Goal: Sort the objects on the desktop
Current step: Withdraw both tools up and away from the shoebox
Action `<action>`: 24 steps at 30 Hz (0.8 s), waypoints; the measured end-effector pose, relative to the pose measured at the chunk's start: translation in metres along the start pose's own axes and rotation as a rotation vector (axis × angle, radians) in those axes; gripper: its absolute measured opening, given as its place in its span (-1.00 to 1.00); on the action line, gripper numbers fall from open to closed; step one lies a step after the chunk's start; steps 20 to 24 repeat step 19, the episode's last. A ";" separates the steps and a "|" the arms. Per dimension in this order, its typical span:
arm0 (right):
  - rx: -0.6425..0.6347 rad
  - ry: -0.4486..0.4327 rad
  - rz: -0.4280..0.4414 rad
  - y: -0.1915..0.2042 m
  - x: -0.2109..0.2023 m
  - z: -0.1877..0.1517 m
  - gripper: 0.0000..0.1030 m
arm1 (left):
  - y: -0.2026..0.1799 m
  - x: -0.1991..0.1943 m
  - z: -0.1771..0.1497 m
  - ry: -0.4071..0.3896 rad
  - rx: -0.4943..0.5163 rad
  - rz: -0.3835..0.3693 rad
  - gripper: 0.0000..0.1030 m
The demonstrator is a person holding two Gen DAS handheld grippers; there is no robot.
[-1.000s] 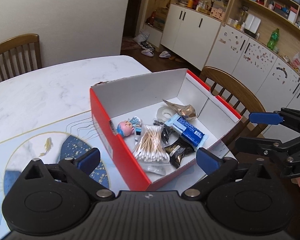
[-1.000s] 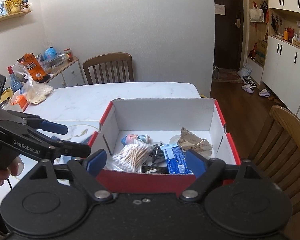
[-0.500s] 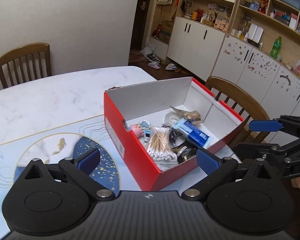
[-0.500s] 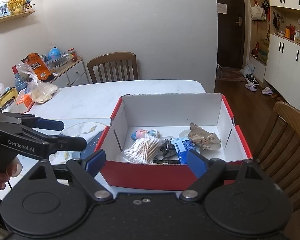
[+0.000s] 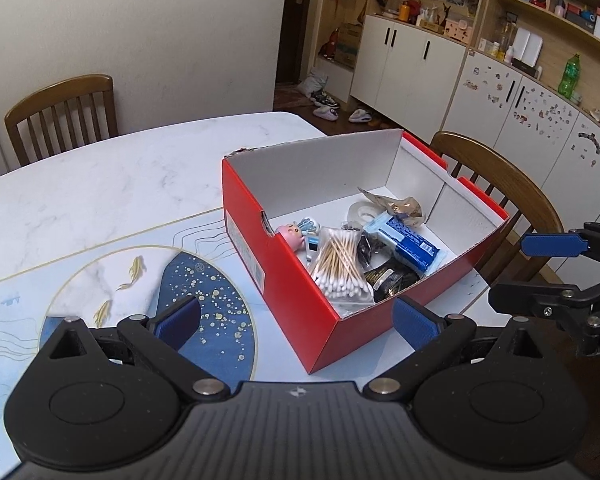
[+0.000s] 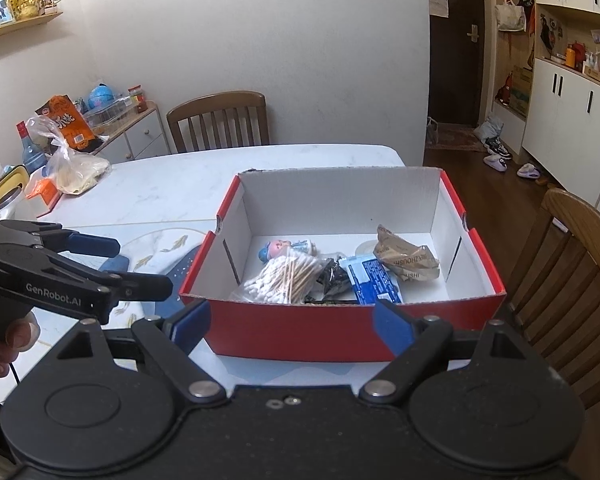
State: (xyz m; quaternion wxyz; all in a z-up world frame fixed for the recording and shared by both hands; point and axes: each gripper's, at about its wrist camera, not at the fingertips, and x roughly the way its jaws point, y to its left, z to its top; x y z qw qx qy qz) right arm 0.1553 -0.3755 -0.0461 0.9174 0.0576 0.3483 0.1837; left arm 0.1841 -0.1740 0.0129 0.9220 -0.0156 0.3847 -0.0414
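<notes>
A red shoebox (image 5: 276, 280) (image 6: 300, 332) with a white inside sits on the marble table. In it lie a bag of cotton swabs (image 5: 340, 268) (image 6: 284, 276), a small pink doll (image 5: 292, 234) (image 6: 278, 248), a blue packet (image 5: 410, 242) (image 6: 374, 280), a brown wrapper (image 5: 400, 206) (image 6: 404, 258), a tape roll (image 5: 360, 212) and dark packets (image 5: 388, 278). My left gripper (image 5: 296, 318) hangs open above the box's near corner, empty. My right gripper (image 6: 290, 324) is open in front of the box's red wall, also empty. Each gripper shows in the other's view (image 6: 112, 264) (image 5: 540, 268).
A blue and white mat (image 5: 148, 284) with a fish pattern covers the table left of the box. Wooden chairs (image 5: 60, 116) (image 6: 572, 280) stand at the far side and beside the box. Bags and a bottle (image 6: 64, 140) crowd the table's far left corner.
Both grippers have drawn back and up from the box, so it looks smaller and farther. Both stay open and empty. The items in the box have not moved.
</notes>
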 end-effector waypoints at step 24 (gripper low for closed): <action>0.008 0.001 0.016 0.000 -0.006 -0.005 0.72 | -0.001 -0.002 -0.005 0.028 -0.027 0.011 0.99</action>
